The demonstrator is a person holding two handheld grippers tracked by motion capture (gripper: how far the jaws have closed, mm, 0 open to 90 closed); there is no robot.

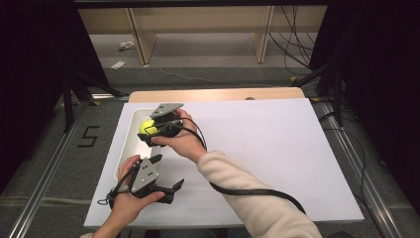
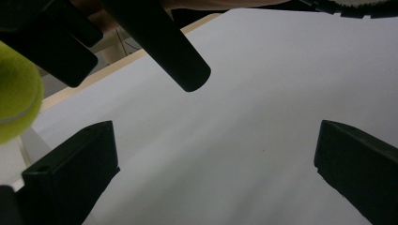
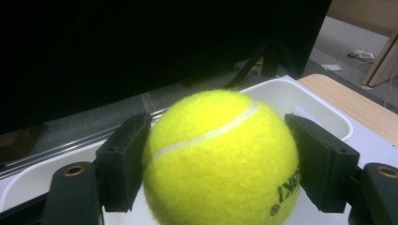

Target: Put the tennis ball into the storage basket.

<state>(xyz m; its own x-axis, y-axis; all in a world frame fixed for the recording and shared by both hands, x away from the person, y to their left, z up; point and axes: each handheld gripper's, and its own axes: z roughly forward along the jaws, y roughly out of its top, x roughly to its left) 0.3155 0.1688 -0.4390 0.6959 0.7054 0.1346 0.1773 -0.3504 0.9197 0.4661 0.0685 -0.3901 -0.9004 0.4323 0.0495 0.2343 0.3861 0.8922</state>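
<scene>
Yellow tennis ball (image 3: pixel 220 159) pinched in right tool (image 3: pixel 220 164) above white tray (image 1: pixel 130 130); left tool (image 2: pixel 216 164) spread.

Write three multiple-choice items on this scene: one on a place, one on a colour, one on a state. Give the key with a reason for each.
1. Where is the ball?
A. Over the white tray
B. On the floor
C. At the table's right edge

2. What colour is the ball?
A. Red
B. Yellow-green
C. Blue

3. How is the left claw?
A. Shut on the ball
B. Shut on a cable
C. Open, holding nothing

Key:
1 A: the high view shows the right claw holding it above the tray at the white sheet's left.
2 B: the right gripper view shows yellow-green felt with a white seam.
3 C: the left gripper view shows its jaws wide apart over the bare sheet.
</scene>
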